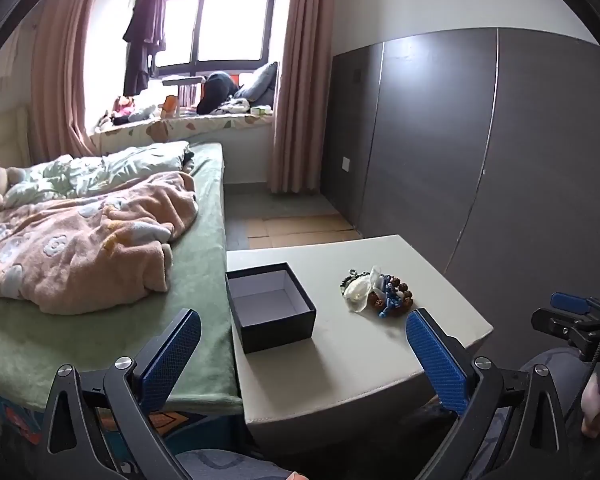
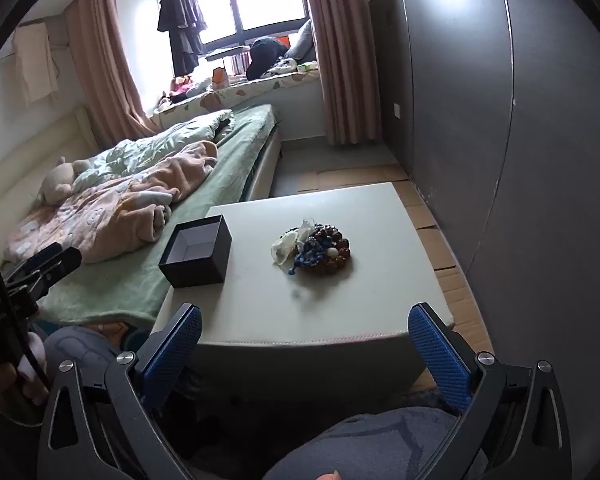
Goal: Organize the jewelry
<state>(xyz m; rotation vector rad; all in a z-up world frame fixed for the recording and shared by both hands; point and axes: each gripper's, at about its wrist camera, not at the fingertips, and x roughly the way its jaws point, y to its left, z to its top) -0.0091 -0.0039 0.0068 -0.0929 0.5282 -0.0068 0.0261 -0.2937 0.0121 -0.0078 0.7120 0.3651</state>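
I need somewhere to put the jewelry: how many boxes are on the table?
1: an open black box on the table, at its edge beside the bed, left of the jewelry.

Daylight pours through the wide dark-framed window (image 1: 216, 28), blown out to white. It leaves a pale sheen on the grey panelled wardrobe (image 1: 440, 64) and soft shadows on the cream square table (image 2: 320, 280). Fisheye bending curves the edges; black vignette fills the corners.

Before me the pale bench (image 2: 340, 280) carries an open black box (image 2: 196, 252) and, well apart, a heap of beaded jewelry (image 2: 320, 250), perhaps bracelets.
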